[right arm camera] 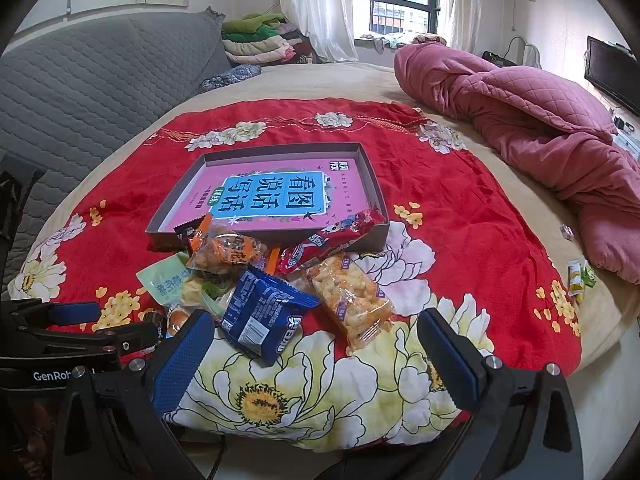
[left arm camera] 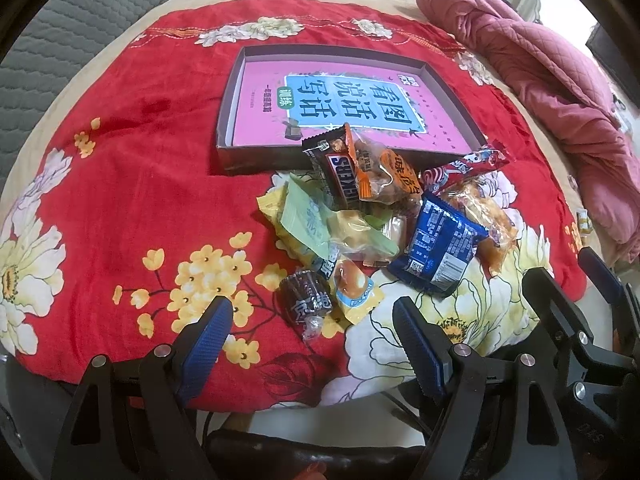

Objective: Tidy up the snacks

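A pile of wrapped snacks lies on a red flowered blanket [left arm camera: 140,152] in front of a shallow box [left arm camera: 234,136] with a pink book cover on its floor. In the pile are a Snickers bar [left arm camera: 334,168], an orange nut packet [left arm camera: 384,172], a blue packet [left arm camera: 440,248], a red stick packet [right arm camera: 332,240], a rice cracker bar [right arm camera: 348,300], a green sachet [left arm camera: 308,220] and a dark round candy [left arm camera: 306,300]. My left gripper [left arm camera: 312,328] is open just short of the dark candy. My right gripper [right arm camera: 316,352] is open, nearest the blue packet [right arm camera: 264,312], holding nothing.
A crumpled pink quilt [right arm camera: 540,120] lies on the right side of the bed. Small green and yellow packets [right arm camera: 578,276] sit near the bed's right edge. A grey padded headboard [right arm camera: 100,76] is at the left, folded clothes [right arm camera: 260,40] and a window behind.
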A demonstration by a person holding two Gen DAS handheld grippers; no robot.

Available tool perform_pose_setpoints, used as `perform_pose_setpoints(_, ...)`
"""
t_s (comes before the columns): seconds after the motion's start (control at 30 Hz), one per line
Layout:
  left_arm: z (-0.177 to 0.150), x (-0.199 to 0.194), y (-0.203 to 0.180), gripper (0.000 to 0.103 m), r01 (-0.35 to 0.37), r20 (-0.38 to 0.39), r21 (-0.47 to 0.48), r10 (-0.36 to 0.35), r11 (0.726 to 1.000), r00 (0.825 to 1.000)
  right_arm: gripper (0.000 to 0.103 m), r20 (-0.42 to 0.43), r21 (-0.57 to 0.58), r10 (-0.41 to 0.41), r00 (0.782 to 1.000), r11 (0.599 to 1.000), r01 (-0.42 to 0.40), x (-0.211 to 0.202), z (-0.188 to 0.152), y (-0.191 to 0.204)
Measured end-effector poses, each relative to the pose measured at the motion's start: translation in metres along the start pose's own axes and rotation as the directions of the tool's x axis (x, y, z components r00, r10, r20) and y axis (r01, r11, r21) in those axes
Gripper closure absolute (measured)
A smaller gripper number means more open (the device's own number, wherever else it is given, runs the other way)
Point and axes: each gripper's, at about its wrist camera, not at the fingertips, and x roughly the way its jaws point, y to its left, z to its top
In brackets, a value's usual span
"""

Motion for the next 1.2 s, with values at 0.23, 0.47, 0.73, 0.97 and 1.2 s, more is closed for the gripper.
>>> perform_pose_setpoints(0.23,0.0006,-0.0013,0.0007,0.020,0.001,0.002,0.000,-0.001,1.000,1.000,0.001,0.000,0.000,0.000,1.000,1.000,0.000,0.0002,0.0000,-0.0001)
perform_pose_setpoints(0.47,0.0007,-0.0018,0.0017,0.020,0.002,0.002,-0.001,-0.002,1.000,1.000,0.001,0.000,-0.001,0.000,1.000,1.000,0.000,-0.0002,0.0000,-0.0002)
perform_pose_setpoints(0.73,0.0003,-0.0012,0.0015,0.020,0.003,0.002,0.000,-0.003,1.000,1.000,0.001,0.000,0.000,0.000,1.000,1.000,0.000,-0.0005,0.0002,-0.0002)
perform_pose_setpoints(0.97,0.0000,-0.0014,0.0013,0.020,0.001,0.005,0.000,-0.001,1.000,1.000,0.001,0.001,-0.001,0.000,1.000,1.000,0.000,-0.0005,0.0000,0.0001)
perform_pose_setpoints(1.2,-0.0009,0.0005,0.0090,0.020,0.008,-0.009,-0.020,-0.008,1.000,1.000,0.001,-0.006,-0.003,0.007,1.000,1.000,-0.007,0.0013,0.0008,-0.0010)
